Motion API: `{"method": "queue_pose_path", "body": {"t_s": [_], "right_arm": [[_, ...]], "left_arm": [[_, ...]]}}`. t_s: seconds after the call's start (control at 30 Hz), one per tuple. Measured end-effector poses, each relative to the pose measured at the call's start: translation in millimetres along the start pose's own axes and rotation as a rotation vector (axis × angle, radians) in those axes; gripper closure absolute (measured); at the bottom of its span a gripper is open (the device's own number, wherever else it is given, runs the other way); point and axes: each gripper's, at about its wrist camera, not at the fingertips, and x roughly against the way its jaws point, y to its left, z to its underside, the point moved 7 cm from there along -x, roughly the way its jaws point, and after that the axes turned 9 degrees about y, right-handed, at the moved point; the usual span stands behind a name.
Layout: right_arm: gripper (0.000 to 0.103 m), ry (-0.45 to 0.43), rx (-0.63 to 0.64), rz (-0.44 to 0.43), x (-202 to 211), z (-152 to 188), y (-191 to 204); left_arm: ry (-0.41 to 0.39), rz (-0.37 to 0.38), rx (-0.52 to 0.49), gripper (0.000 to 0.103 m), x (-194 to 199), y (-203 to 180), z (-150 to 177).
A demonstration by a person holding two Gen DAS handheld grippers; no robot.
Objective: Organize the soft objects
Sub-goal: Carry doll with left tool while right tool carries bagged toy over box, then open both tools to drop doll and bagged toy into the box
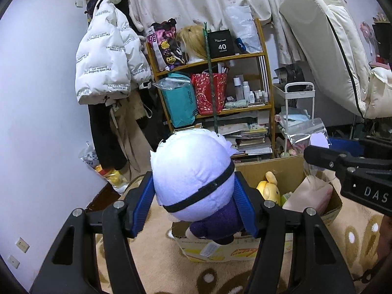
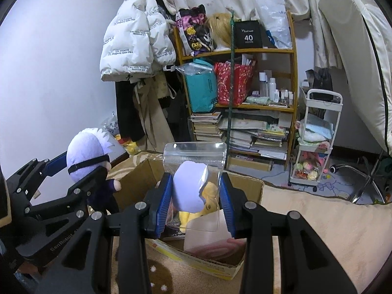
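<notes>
My left gripper [image 1: 193, 191] is shut on a white-haired plush doll [image 1: 193, 174] with a black blindfold band and a purple body, held above the near edge of a cardboard box [image 1: 267, 169]. The doll also shows in the right wrist view [image 2: 85, 156]. My right gripper [image 2: 196, 196] is shut on a clear zip bag [image 2: 196, 161] with a pale purple soft piece [image 2: 188, 188] inside, held over the same box [image 2: 245, 181]. A yellow plush [image 1: 269, 188] and a pink soft item [image 1: 311, 196] lie in the box.
A wooden shelf [image 1: 267, 78] with bags, books and bottles stands behind the box. Coats [image 1: 107, 56] hang on the left wall. A white cart [image 2: 316, 134] of soft items stands at right. A tan patterned rug [image 2: 330, 220] covers the floor.
</notes>
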Motion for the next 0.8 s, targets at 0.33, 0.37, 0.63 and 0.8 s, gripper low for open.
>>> {"method": "queue_pose_path", "body": {"t_s": [0.33,0.37,0.63,0.8], "right_arm": [[0.062,0.038,0.002,-0.003,-30,13,-6],[0.062,0.042,0.003,-0.004,-32,14,-6],[0.062,0.083,0.014,-0.024,-49,25,-2],[0.061,0.088,0.010,-0.028,-51,27,-2]], "left_arm": [[0.036,0.031,0.016,0.041,-25,0,12],[0.042,0.031,0.015,0.041,-28,0,14],[0.058,0.075,0.064,0.039,-37,7,17],[0.070,0.148,0.108,0.039,-39,7,17]]}}
